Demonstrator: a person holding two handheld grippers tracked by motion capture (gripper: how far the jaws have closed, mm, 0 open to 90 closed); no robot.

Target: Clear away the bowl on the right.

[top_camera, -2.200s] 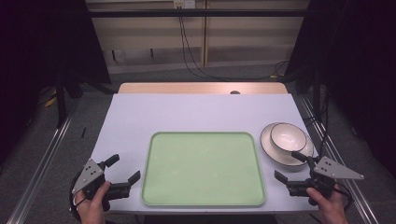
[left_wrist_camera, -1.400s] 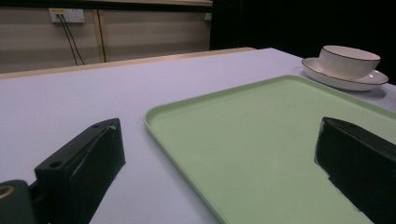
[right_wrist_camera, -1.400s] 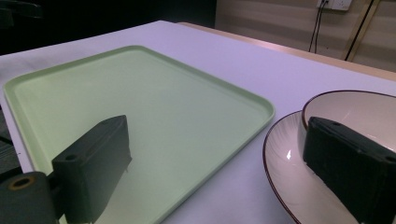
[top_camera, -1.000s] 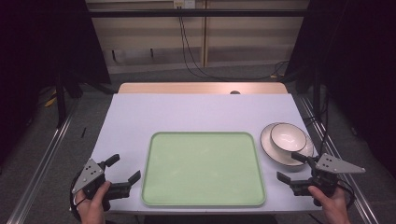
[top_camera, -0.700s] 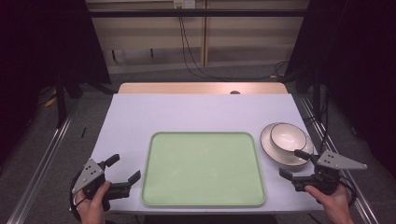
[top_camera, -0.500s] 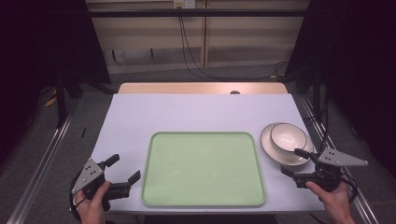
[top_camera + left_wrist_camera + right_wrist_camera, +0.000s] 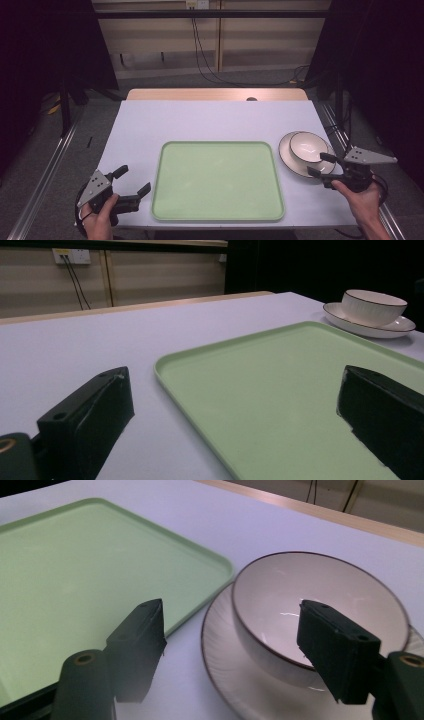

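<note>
A pale green tray (image 7: 218,180) lies flat in the middle of the white table, nothing on it. To its right a white bowl (image 7: 306,146) with a dark rim sits on a white plate (image 7: 295,161). My right gripper (image 7: 318,164) is open at the near edge of the plate; in the right gripper view one jaw hangs over the bowl (image 7: 320,610) and the other over the table beside the plate (image 7: 225,675). My left gripper (image 7: 133,180) is open at the tray's near left corner, with the tray (image 7: 280,390) between its jaws in the left gripper view.
The white table (image 7: 200,120) has a wooden strip along its far edge. Cables hang down the wall behind. Metal rails run along both sides of the table. The bowl and plate (image 7: 370,315) also show far off in the left gripper view.
My right gripper has moved up and right from the tray's near right corner to the plate's near edge. The left gripper has stayed in place.
</note>
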